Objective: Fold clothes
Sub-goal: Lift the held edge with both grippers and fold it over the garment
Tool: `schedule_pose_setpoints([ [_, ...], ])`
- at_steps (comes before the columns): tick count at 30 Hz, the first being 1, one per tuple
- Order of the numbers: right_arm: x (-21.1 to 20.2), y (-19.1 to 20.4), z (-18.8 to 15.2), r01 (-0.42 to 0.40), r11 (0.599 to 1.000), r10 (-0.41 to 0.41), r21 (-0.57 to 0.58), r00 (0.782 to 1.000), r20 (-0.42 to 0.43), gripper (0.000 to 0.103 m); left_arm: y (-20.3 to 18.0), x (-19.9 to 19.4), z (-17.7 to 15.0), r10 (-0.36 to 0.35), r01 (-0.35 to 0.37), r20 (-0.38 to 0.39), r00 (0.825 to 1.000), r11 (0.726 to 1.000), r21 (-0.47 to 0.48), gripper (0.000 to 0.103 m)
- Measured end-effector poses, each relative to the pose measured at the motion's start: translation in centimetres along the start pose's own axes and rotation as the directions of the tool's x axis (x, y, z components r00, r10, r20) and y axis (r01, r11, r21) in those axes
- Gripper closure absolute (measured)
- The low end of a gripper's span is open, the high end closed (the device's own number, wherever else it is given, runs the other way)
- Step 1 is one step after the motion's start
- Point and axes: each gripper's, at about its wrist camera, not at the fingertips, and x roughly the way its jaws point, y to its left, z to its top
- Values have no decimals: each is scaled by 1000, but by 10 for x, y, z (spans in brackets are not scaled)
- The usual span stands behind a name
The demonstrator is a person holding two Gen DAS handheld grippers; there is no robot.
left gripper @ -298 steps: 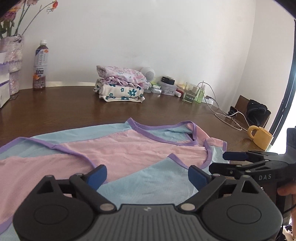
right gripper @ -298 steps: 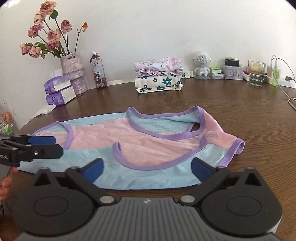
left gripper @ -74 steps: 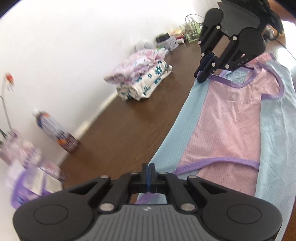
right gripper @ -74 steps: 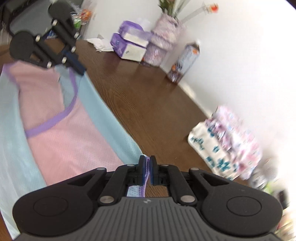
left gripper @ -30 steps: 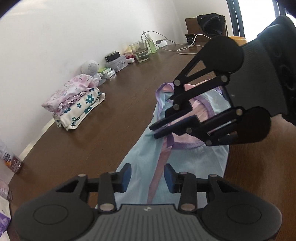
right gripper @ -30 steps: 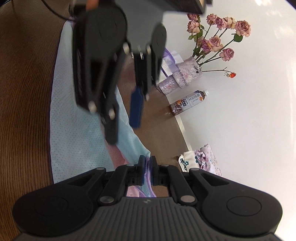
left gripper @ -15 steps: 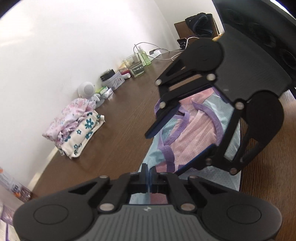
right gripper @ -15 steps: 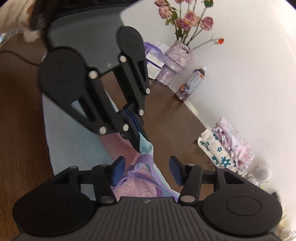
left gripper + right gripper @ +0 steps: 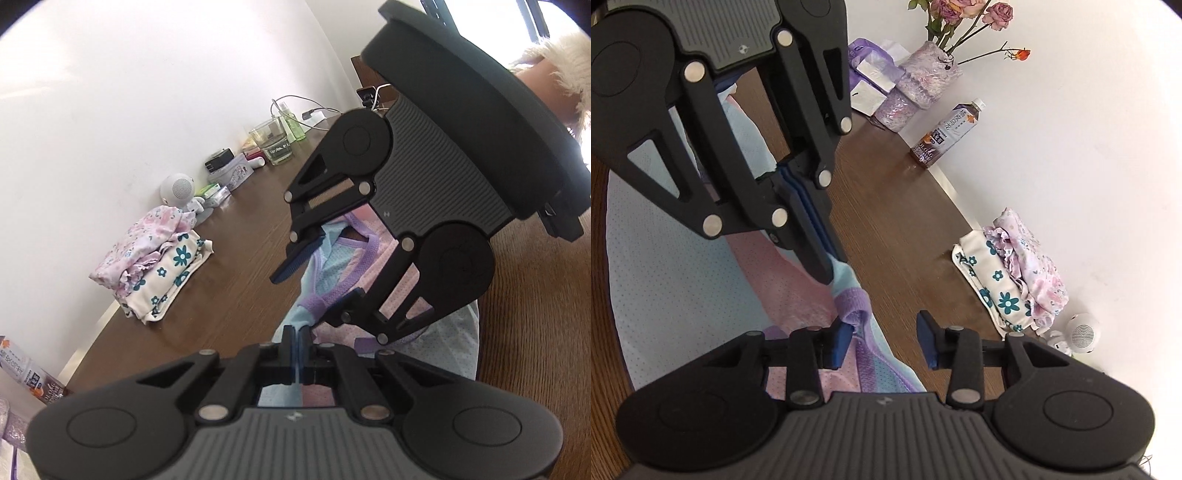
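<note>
Pink-and-blue mesh top (image 9: 683,280) lies doubled along the table's (image 9: 908,236) far edge; our left gripper (image 9: 296,354) pinches its blue hem to keep layers matched, while our right gripper (image 9: 882,345) gapes, clear of the purple trim.

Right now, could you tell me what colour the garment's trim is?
Purple trim, clearest in the right wrist view.

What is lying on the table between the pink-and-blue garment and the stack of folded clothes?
Nothing: in the right wrist view only bare brown table separates the garment from the folded stack. The left wrist view shows the same.
</note>
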Motion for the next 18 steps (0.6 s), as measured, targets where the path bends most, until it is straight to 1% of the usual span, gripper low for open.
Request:
schedule_pose_setpoints([
  [2,-1,1,-3,17,1000,-17,-11,1000,-8,65,-2,2,-1,-8,8,-6,1000,1000,-1,102],
  [7,-8,-1,-12,19,1000,-19,3,999,-33,65,-8,6,-4,-36,36,-23,999,999,-2,102],
  [10,-17,-7,-17,27,998,-25,54,999,-41,65,-13,8,-6,-56,56,-33,998,998,6,102],
  [15,-29,-18,-23,19,984,-11,175,999,-48,65,-20,11,-8,-82,83,-51,995,996,15,102],
  [16,-30,-19,-23,19,981,-9,194,998,-55,65,-20,11,-8,-85,86,-52,995,996,12,102],
  [17,-31,-20,-23,17,977,-5,213,998,-60,65,-19,9,-9,-86,86,-49,995,996,-2,98],
  [18,-33,-22,-22,11,972,2,234,998,-56,65,-16,7,-9,-89,88,-44,995,996,-24,97],
])
